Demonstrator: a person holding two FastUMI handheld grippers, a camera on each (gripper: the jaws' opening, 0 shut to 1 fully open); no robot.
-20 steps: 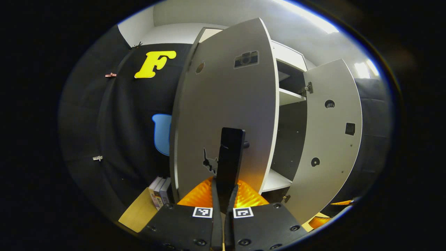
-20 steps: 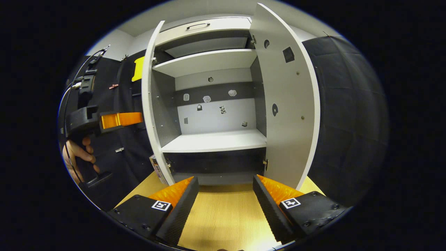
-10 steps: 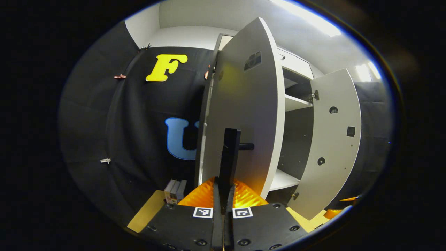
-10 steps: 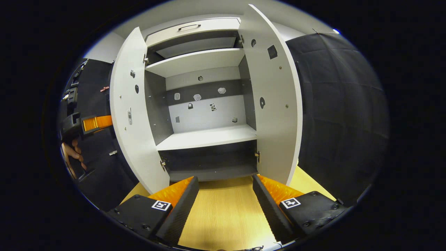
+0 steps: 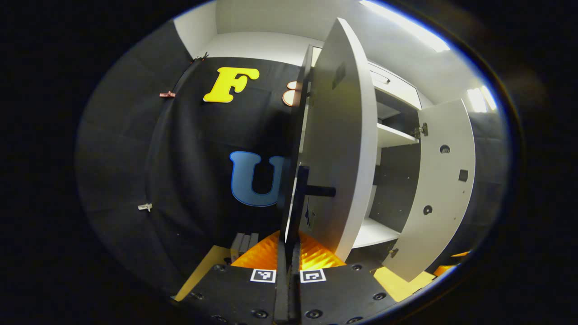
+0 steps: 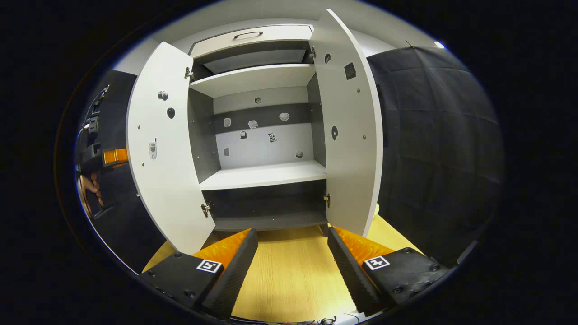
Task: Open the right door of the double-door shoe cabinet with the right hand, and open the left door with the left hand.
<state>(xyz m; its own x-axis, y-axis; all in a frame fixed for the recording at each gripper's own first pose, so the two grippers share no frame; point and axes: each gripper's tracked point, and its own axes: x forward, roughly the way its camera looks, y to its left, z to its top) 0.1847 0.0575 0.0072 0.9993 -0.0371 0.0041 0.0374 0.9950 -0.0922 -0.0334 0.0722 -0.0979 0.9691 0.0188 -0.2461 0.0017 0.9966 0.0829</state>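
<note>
Both doors stand open, left door (image 6: 158, 149) swung wider than before.

Left hand-held gripper (image 5: 289, 253) clamped tight; right hand-held gripper (image 6: 293, 257) spread wide.

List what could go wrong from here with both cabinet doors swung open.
1. The left gripper is clamped on the left door's handle; a further pull could strain the hinge, since the left door already stands wide.
2. Letting go abruptly might let that door swing.
3. The open right gripper sits low by the right door and could bump it.
</note>
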